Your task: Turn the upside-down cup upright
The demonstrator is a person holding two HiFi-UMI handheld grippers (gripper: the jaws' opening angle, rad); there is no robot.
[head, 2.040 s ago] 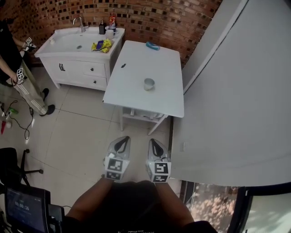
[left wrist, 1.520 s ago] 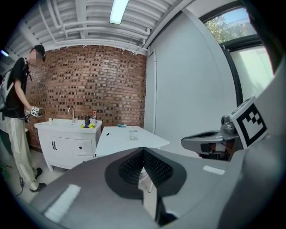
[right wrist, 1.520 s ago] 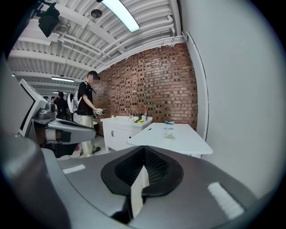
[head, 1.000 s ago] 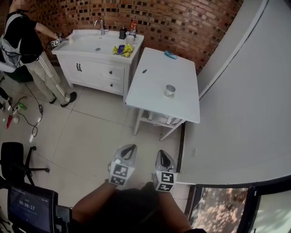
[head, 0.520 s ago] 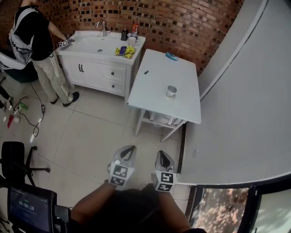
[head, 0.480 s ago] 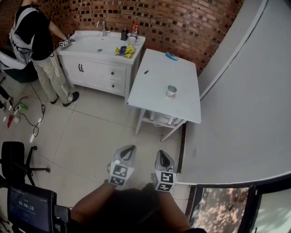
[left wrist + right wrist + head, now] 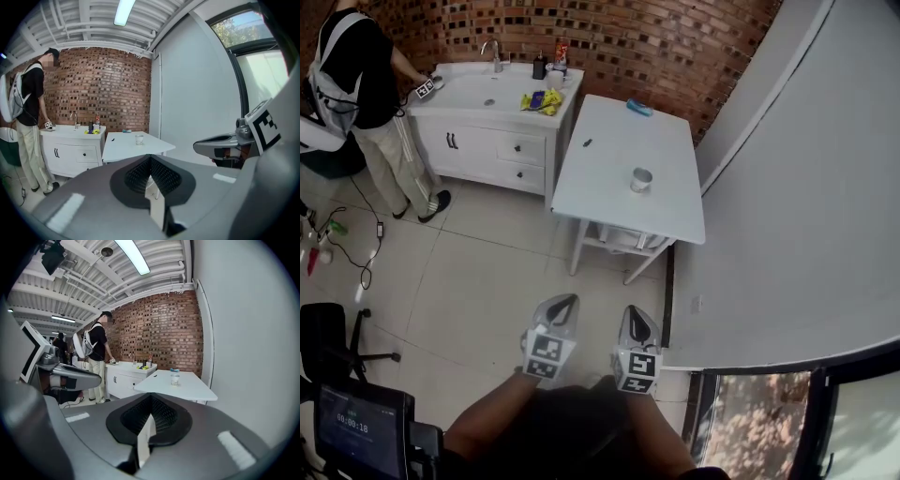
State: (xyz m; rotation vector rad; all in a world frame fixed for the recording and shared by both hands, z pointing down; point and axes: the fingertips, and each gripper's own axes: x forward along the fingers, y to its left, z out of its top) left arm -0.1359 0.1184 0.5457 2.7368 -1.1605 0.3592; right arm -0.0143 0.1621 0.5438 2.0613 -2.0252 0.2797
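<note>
while both grippers hang low in front of us over the tiled floor, the cup stands well ahead on the white desk, about midway along its top and toward the side by the wall. a wide stretch of floor lies between the jaws and the desk, so we judge the cup out of reach from where we stand.

the left gripper has its jaws clenched with nothing between them; its own view shows the two ribbed pads meeting in a single seam. the right gripper is the same, jaws pressed together and empty.

the relation that matters is the line from jaws to cup. in the head view the cup lies almost straight ahead of the right gripper, and ahead and off to the right of the left one, so we judge the right gripper the better lined up and slightly the nearer. in the right gripper view the cup shows above the jaw tips and a little right of them; in the left gripper view the cup shows above and a little left.

its long axis stands vertical on the desk, but it is too small for us to tell whether mouth or base is uppermost, so it may be upside down or upright.
</note>
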